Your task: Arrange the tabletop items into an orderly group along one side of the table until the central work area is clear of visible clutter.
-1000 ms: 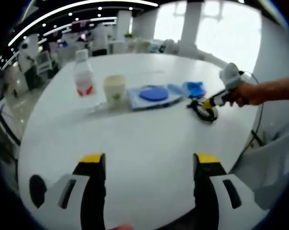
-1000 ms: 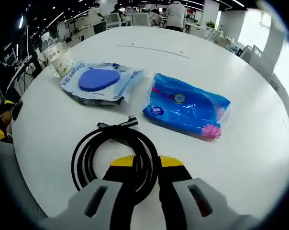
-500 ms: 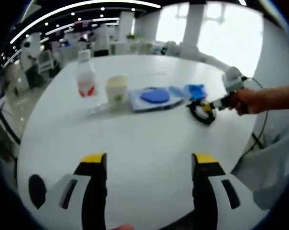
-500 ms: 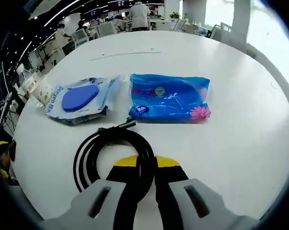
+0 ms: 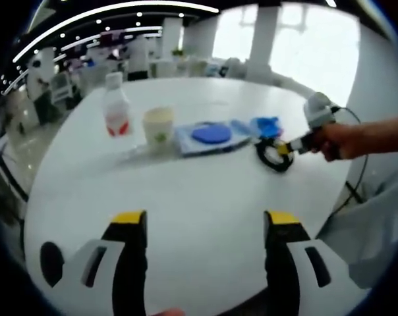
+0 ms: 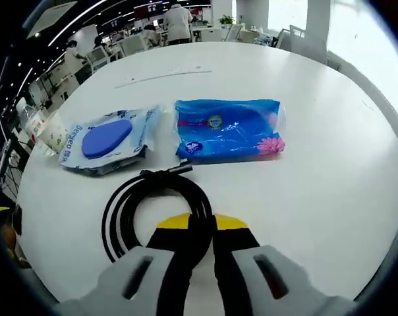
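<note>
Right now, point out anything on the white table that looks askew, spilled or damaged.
Nothing looks spilled or damaged. The clear plastic bottle and paper cup stand upright; the blue-lidded wipes pack and blue tissue pack lie flat. The coiled black cable sits clamped in the right gripper.

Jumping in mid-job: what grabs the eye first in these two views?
In the right gripper view, the right gripper is shut on a coiled black cable lying on the white table, just short of a bright blue tissue pack. Beside that pack lies a wipes pouch with a blue lid. In the left gripper view, a paper cup and a bottle continue the row.
</note>
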Available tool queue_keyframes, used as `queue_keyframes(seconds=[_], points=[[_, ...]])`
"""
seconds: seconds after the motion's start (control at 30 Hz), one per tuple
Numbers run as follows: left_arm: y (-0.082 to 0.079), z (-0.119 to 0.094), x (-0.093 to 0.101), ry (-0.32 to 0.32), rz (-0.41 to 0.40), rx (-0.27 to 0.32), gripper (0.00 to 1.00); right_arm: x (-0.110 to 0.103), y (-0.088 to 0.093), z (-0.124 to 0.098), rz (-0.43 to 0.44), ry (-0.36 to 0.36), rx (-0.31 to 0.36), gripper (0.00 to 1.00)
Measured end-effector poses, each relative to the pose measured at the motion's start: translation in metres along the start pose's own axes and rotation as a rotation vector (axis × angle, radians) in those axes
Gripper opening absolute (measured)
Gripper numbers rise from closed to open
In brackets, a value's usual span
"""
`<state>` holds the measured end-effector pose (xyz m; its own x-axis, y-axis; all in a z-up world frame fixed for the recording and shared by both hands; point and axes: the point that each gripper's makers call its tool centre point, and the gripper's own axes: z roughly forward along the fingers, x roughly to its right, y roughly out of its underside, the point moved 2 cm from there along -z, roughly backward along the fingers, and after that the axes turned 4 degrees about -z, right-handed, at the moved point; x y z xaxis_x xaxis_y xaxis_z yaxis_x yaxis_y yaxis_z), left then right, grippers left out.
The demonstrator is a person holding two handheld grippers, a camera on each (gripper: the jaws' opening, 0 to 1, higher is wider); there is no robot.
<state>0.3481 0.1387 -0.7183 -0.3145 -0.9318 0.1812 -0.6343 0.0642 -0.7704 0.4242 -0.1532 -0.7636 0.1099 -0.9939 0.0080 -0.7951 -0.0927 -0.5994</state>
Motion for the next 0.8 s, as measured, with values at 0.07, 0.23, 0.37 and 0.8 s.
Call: queue_keyframes(seconds=[0.07, 0.23, 0.37, 0.8], points=[[0.000, 0.000, 0.002, 0.004, 0.005, 0.000, 0.69, -0.001, 0.002, -0.002, 0.001, 0.000, 0.001, 0.10], [0.001, 0.000, 0.005, 0.015, 0.014, -0.002, 0.69, 0.001, 0.001, 0.001, 0.006, -0.007, 0.008, 0.10], [0.002, -0.001, 0.007, 0.020, 0.016, -0.005, 0.69, 0.001, 0.001, 0.001, 0.008, -0.009, 0.006, 0.10], [0.005, 0.000, 0.020, 0.045, 0.059, -0.009, 0.69, 0.005, -0.009, -0.010, -0.008, -0.051, 0.039, 0.24]])
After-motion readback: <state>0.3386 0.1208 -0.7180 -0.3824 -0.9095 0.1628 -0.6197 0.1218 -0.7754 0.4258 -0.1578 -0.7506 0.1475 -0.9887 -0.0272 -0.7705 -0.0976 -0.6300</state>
